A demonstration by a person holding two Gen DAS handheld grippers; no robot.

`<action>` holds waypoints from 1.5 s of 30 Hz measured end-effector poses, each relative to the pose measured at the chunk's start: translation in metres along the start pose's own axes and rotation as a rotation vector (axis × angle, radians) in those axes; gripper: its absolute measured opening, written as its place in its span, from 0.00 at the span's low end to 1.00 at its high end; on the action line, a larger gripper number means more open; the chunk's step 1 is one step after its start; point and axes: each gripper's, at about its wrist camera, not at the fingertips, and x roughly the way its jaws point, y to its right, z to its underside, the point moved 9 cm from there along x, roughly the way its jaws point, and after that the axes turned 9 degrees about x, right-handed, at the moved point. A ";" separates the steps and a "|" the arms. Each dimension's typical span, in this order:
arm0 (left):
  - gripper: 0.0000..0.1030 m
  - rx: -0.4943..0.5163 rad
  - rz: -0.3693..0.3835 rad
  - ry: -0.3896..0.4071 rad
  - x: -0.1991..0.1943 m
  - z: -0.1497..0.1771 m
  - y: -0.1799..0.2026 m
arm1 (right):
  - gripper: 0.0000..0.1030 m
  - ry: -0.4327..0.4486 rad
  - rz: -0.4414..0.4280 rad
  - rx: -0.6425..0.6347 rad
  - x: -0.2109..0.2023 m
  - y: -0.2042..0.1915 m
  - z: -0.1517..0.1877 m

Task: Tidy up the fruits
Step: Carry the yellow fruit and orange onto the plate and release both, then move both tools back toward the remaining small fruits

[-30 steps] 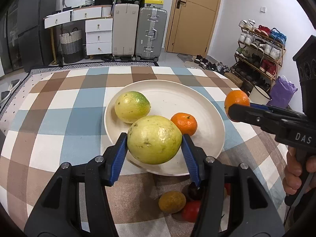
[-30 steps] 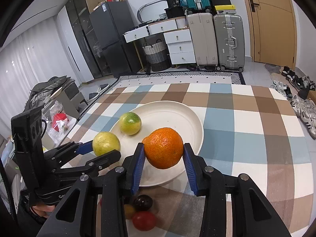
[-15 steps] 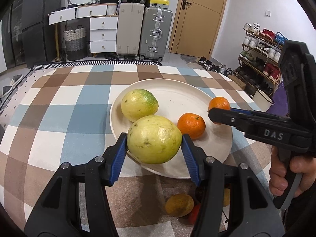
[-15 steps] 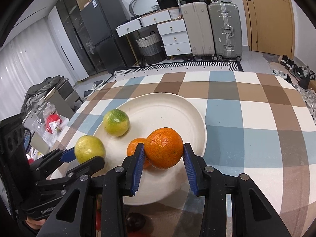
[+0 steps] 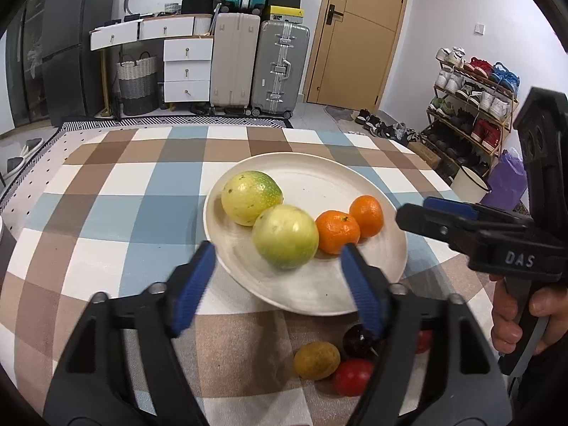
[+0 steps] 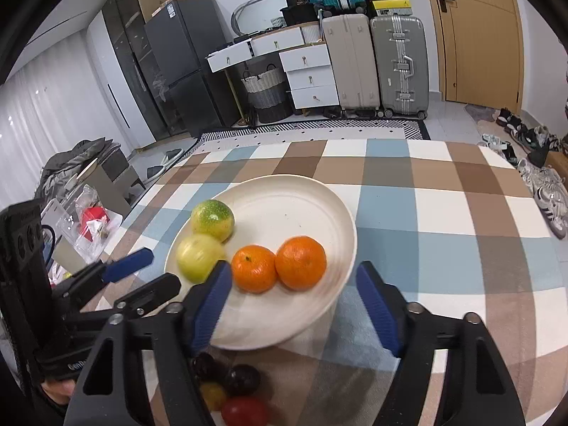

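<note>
Both grippers, left gripper and right gripper, have just been opening; jaws spread, nothing pinched. 4 fruits sit on the plate: 2 yellow-green fruits, 2 oranges. Round, firm, likely to roll (take across the widest part). Small fruits wait near the plate.

We see our left gripper as matte black plastic with blue ribbed pads and silver screws. Beside the plate, our right gripper looks alike, with grey "DAS" lettering.
</note>
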 end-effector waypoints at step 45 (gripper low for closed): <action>0.99 0.034 -0.056 -0.091 -0.073 0.071 0.016 | 1.00 -0.137 0.091 -0.084 -0.046 -0.002 0.105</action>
